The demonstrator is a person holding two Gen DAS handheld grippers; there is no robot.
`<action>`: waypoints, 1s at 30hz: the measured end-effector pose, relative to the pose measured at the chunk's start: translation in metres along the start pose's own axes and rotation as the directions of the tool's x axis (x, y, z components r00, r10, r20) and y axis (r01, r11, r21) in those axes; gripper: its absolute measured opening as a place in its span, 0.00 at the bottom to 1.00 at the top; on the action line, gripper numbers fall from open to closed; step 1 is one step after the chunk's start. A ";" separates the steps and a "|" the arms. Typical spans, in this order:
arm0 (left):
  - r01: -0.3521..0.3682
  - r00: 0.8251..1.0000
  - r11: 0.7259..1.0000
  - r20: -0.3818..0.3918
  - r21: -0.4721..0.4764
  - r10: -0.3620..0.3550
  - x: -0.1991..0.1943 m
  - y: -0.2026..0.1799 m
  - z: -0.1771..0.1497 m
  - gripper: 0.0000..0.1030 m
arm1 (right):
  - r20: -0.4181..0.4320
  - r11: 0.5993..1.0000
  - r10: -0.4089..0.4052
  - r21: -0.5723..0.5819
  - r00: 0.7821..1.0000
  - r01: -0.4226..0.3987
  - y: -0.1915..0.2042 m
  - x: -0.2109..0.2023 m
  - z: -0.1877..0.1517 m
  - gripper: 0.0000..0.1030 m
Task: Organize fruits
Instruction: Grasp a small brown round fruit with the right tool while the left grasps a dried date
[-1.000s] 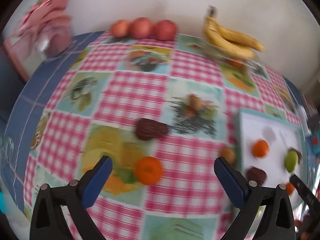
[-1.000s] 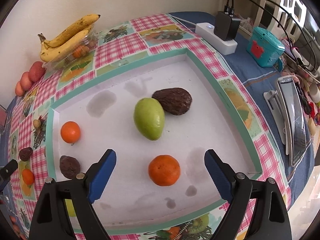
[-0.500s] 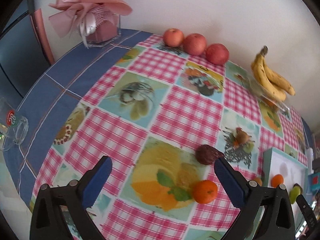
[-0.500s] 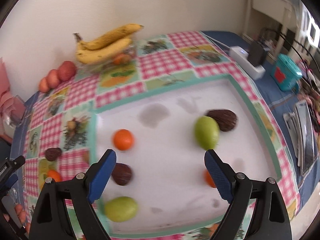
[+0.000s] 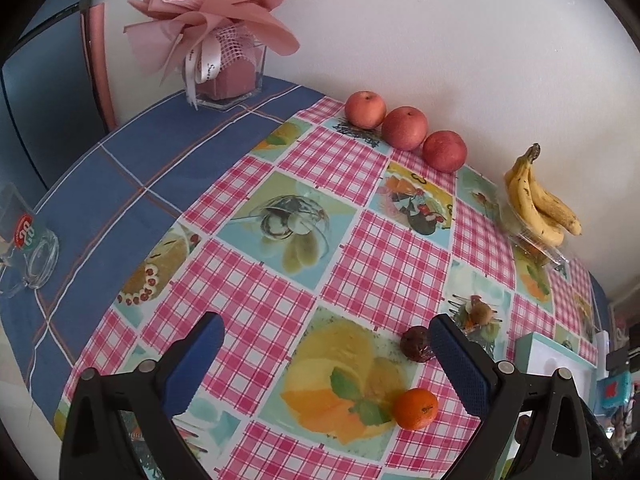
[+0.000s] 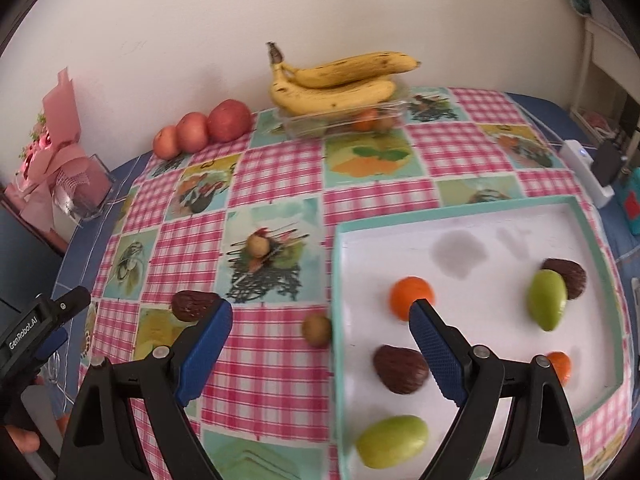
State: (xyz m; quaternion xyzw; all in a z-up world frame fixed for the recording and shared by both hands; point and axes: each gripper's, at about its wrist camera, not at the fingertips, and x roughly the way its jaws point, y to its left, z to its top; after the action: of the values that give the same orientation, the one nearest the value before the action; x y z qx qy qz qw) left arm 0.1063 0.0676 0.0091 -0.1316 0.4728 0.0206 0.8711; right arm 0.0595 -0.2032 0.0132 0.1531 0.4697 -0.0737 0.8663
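My left gripper (image 5: 326, 344) hovers open over the checked tablecloth. An orange tangerine (image 5: 415, 408) lies just inside its right finger, and a dark brown fruit (image 5: 414, 345) sits behind that fingertip. My right gripper (image 6: 320, 320) is open above the left rim of the white tray (image 6: 440, 212). The tray holds two tangerines (image 6: 410, 296), two green fruits (image 6: 546, 300) and two dark brown fruits (image 6: 400, 368). Left of the rim lies a small brown fruit (image 6: 316, 330), with another dark brown fruit (image 6: 192, 306) by the left fingertip.
Three apples (image 5: 404, 128) and bananas (image 5: 538, 204) on a clear box line the back wall. A pink bouquet (image 5: 212, 20) in a glass vase stands back left, and a glass mug (image 5: 24, 240) far left. A power strip (image 6: 584, 168) lies right of the tray.
Both views have swung left. The left gripper now looks at the table's left half, with the tray at the right edge. The right gripper moved from over the tray to its left rim.
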 end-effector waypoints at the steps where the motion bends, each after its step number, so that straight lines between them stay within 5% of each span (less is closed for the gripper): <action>1: 0.005 1.000 1.000 -0.008 0.005 -0.005 0.001 -0.001 0.000 1.00 | -0.005 1.000 0.002 -0.012 1.000 -0.002 0.003 0.003 0.000 0.87; 13: 0.041 0.996 0.996 -0.079 0.081 -0.035 0.021 -0.024 -0.001 1.00 | -0.098 0.998 -0.008 -0.065 0.995 0.002 0.010 0.034 -0.004 0.43; 30: 0.076 0.979 0.993 -0.193 0.087 -0.058 0.054 -0.039 -0.008 1.00 | -0.165 0.978 -0.125 -0.188 0.978 0.093 0.027 0.065 -0.013 0.32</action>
State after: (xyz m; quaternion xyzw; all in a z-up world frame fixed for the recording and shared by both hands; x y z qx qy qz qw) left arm 0.1355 0.0230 -0.0319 -0.1079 0.5495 -0.0436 0.8273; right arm 0.0924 -0.1719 -0.0427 0.0542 0.5570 -0.0646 0.8262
